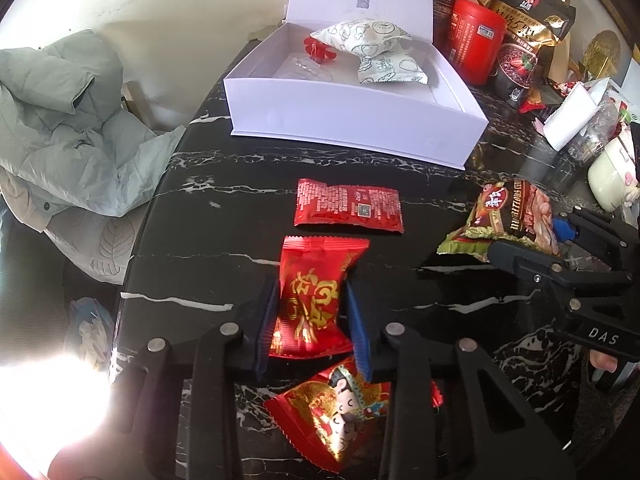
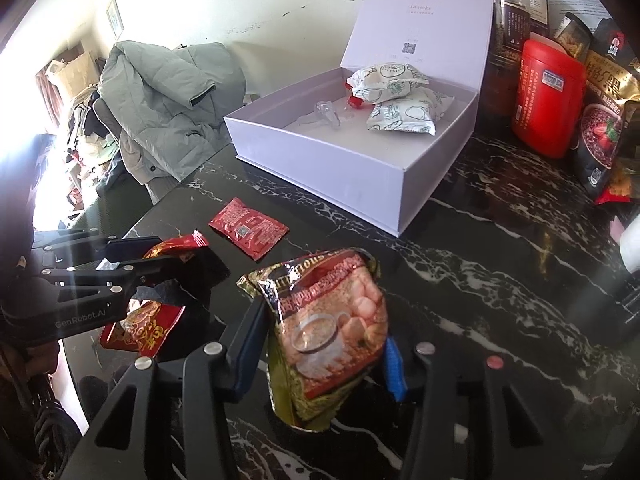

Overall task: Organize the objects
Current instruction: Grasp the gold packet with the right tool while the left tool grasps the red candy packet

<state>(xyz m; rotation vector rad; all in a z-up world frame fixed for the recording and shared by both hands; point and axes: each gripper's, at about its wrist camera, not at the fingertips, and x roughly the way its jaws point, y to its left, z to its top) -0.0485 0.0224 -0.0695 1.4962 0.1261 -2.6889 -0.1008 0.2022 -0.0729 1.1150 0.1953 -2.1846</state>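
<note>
My left gripper (image 1: 312, 308) is shut on a red packet with gold characters (image 1: 316, 276), its blue pads pressing both sides just above the black marble table (image 1: 200, 240). A red cartoon packet (image 1: 340, 408) lies under its fingers, and a flat red sachet (image 1: 348, 206) lies beyond it. My right gripper (image 2: 324, 332) is shut on a green-and-brown cereal drink packet (image 2: 332, 320), tilted up off the table; it also shows in the left wrist view (image 1: 508, 220). The open white box (image 1: 352, 120) behind holds two white patterned packets (image 1: 360, 36).
A red canister (image 2: 548, 104), dark jars and snack bags (image 2: 600, 120) crowd the table's right side beside the box. A grey-green jacket (image 1: 68, 120) lies on a seat past the table's left edge. A pale mug (image 1: 608, 176) stands at the right.
</note>
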